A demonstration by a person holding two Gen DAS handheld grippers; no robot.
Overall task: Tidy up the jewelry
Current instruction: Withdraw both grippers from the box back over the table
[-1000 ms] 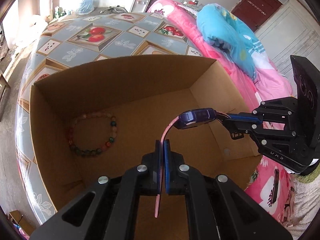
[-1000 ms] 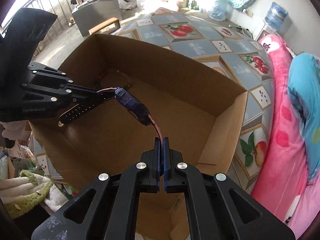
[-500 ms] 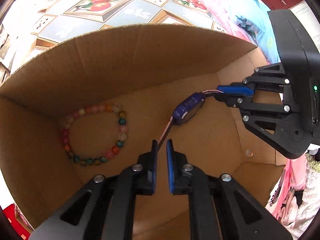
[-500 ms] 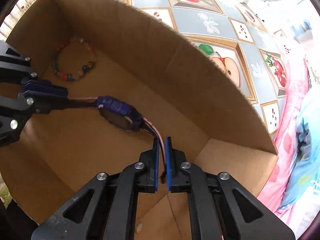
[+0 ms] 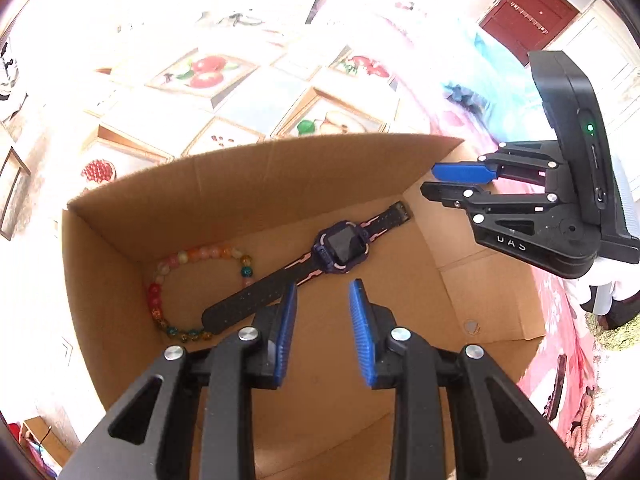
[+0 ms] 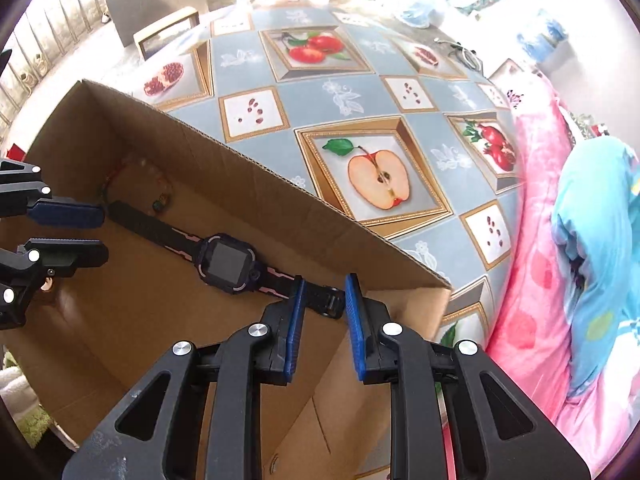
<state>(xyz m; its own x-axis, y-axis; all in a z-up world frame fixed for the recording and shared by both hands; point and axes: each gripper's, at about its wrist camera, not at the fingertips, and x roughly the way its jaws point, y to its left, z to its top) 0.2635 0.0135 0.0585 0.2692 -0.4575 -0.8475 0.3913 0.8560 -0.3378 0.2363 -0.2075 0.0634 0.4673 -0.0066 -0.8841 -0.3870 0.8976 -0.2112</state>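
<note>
The smartwatch (image 5: 342,246) lies flat in the cardboard box (image 5: 248,172), maybe touching the bead bracelet (image 5: 160,304). Left gripper (image 5: 322,330) and right gripper (image 6: 322,322) have just been opening, both let go.

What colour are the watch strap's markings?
Pink on the black watch strap; clearest in the right wrist view.

The left claw (image 5: 322,330) points down at a slant. Its two blue pads (image 5: 287,332) stand apart with nothing held between them, and they have just been opening. The right claw (image 6: 324,326) points down at a slant too. Its blue pads (image 6: 297,328) are also apart and hold nothing, and they have just been opening as well. The two claws face each other, well apart.
</note>
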